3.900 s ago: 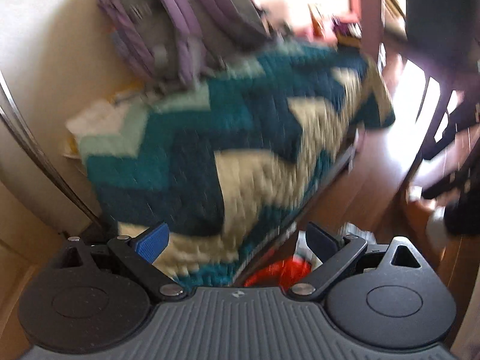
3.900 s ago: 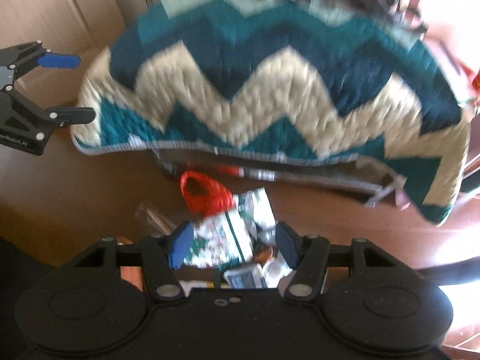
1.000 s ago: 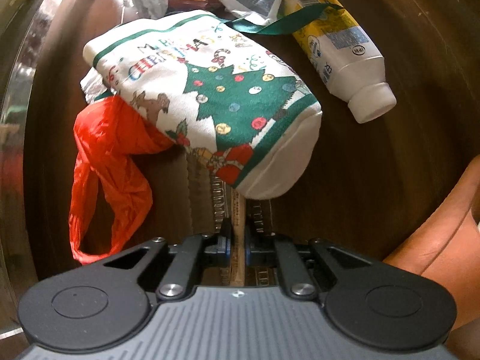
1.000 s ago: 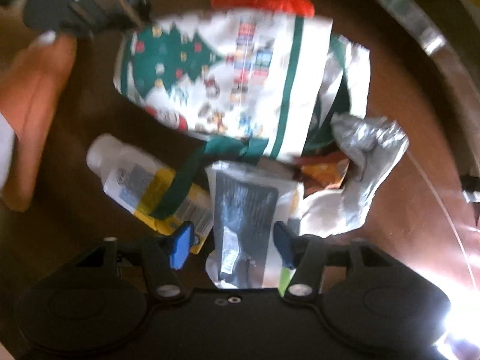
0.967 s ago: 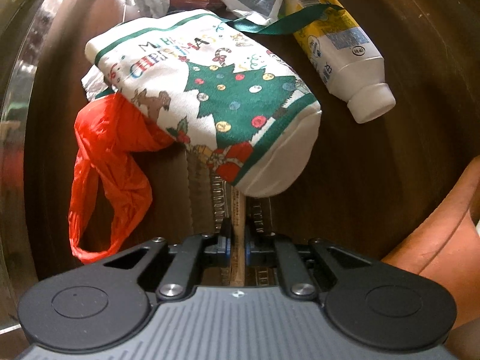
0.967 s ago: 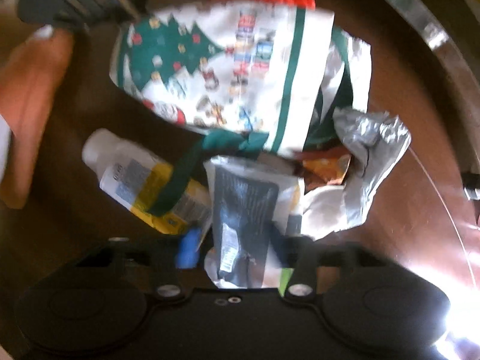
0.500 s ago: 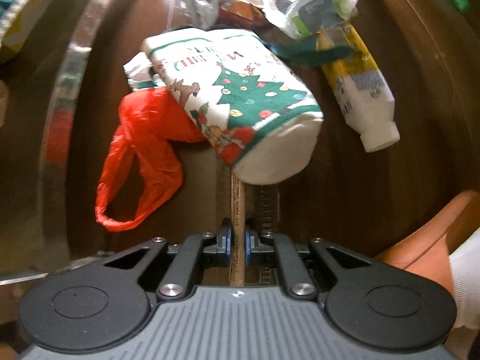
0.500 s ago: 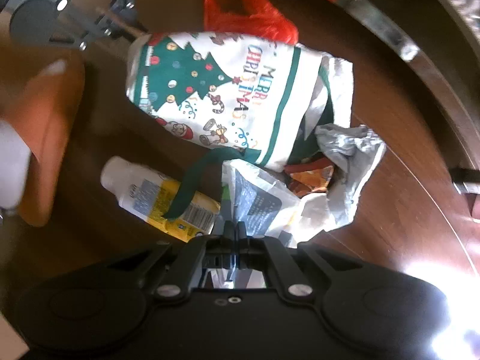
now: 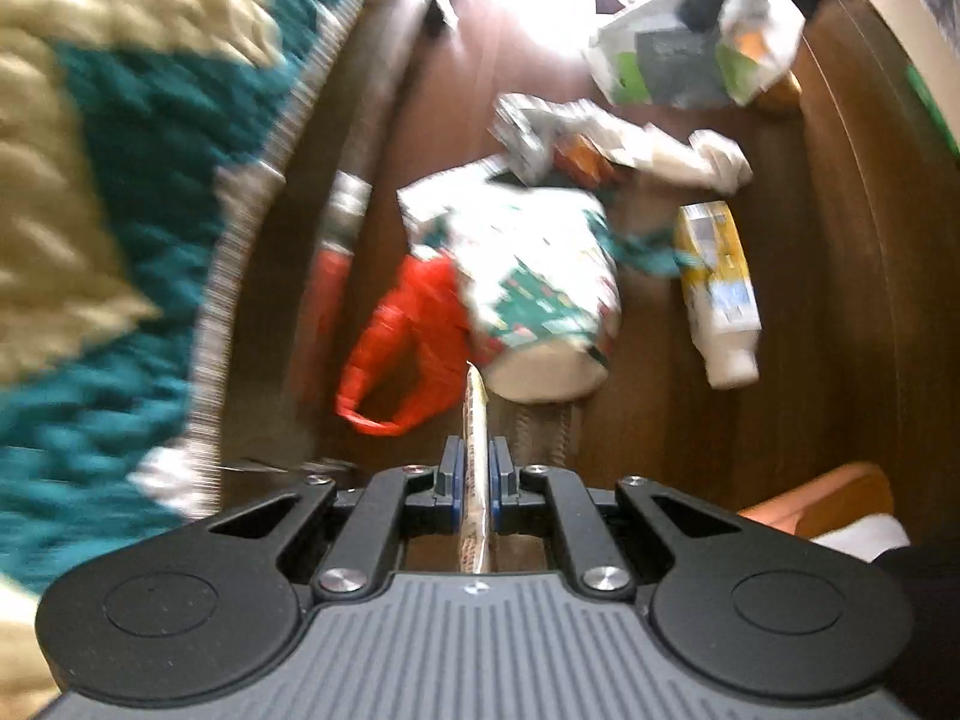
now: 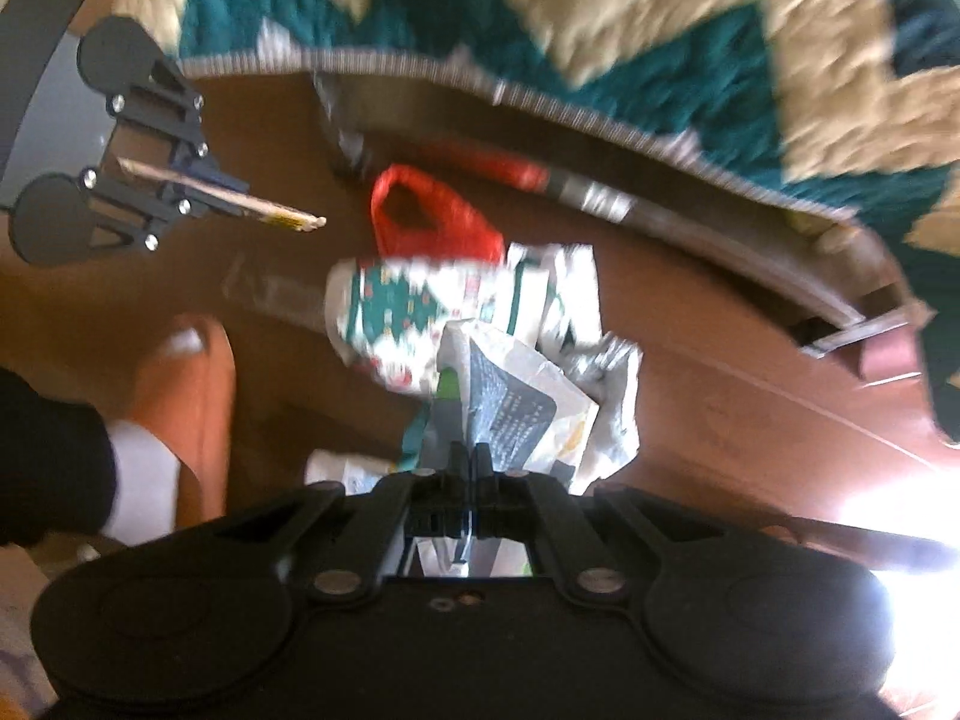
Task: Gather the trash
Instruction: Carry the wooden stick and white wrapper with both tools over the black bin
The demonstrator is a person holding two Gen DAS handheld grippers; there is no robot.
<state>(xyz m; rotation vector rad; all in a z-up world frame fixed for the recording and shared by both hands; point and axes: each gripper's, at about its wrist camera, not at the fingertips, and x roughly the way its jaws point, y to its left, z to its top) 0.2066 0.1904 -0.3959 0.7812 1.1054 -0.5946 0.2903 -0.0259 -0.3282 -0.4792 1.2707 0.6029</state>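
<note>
Your left tool (image 9: 475, 474) is closed on a thin flat strip (image 9: 474, 420) that looks like stiff card or a flattened wrapper; it stands edge-up between the pads and pokes out in front, so it seems light and rigid enough to carry like this. Your right tool (image 10: 469, 471) is pinched shut on the edge of a crinkly wrapper (image 10: 510, 402), which hangs above the pile; such film is light but slippery, so keep a firm grip on a folded part. The rest of the trash lies on the wooden floor beside the bed: a Christmas bag (image 9: 534, 294), soft and bulky, best taken at its rim; a red plastic bag (image 9: 402, 342), easy by its loop; and a plastic bottle (image 9: 720, 294), smooth and round, best gripped across the neck.
</note>
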